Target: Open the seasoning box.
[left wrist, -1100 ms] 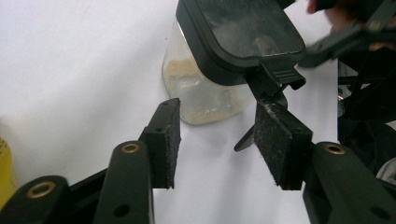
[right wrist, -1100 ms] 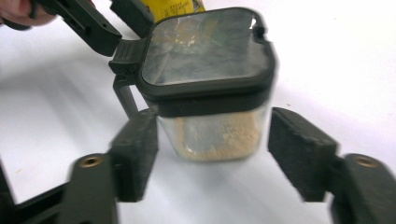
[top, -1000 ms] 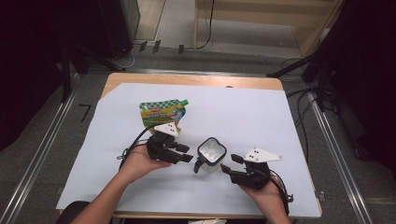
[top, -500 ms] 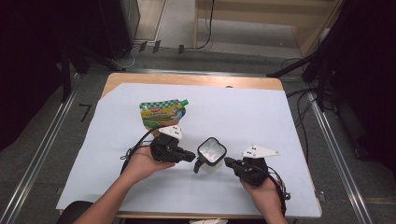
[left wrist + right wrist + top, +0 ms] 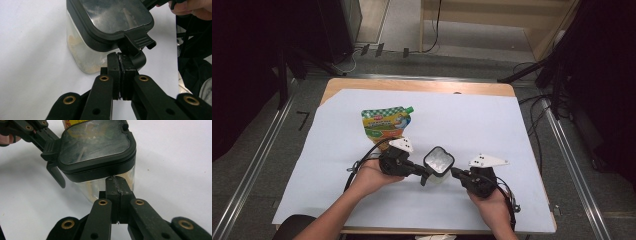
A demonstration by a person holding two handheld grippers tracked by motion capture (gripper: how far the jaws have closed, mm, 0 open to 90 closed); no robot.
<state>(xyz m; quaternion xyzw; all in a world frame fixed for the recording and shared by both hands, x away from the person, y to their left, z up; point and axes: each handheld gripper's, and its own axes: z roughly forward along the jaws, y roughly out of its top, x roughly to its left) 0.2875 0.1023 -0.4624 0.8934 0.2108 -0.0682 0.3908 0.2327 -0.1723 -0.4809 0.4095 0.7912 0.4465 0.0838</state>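
The left tongs [image 5: 424, 174] are pressed together, pad against pad with nothing between them, having just finished closing. In the left gripper view their tips [image 5: 121, 65] sit right under the black latch tab [image 5: 139, 41] that hangs from the lid's edge, touching or all but touching it; whether they press on it cannot be told. The right tongs [image 5: 455, 173] are pressed together too, also just closed, and empty. In the right gripper view their joined tips [image 5: 115, 185] butt up against the clear wall of the container just beneath the black lid rim.

Between the two tongs stands the container [image 5: 438, 165], a small clear box with rounded corners and a black-framed lid [image 5: 96, 143] whose window is see-through and smudged. Pale crumbs or powder cling to the inside of the walls. The lid sits closed on the box. The box stands upright on the surface [image 5: 492, 120], toward its near edge and about at the middle.

The left hand [image 5: 374, 176] comes in from the near left, the right hand [image 5: 492, 200] from the near right, each with a cable trailing back.

Farther off and to the left of the box lies a green and yellow spout pouch [image 5: 386, 122], flat on the white covering, its green cap pointing to the far right. It lies apart from the box, just beyond the left gripper.
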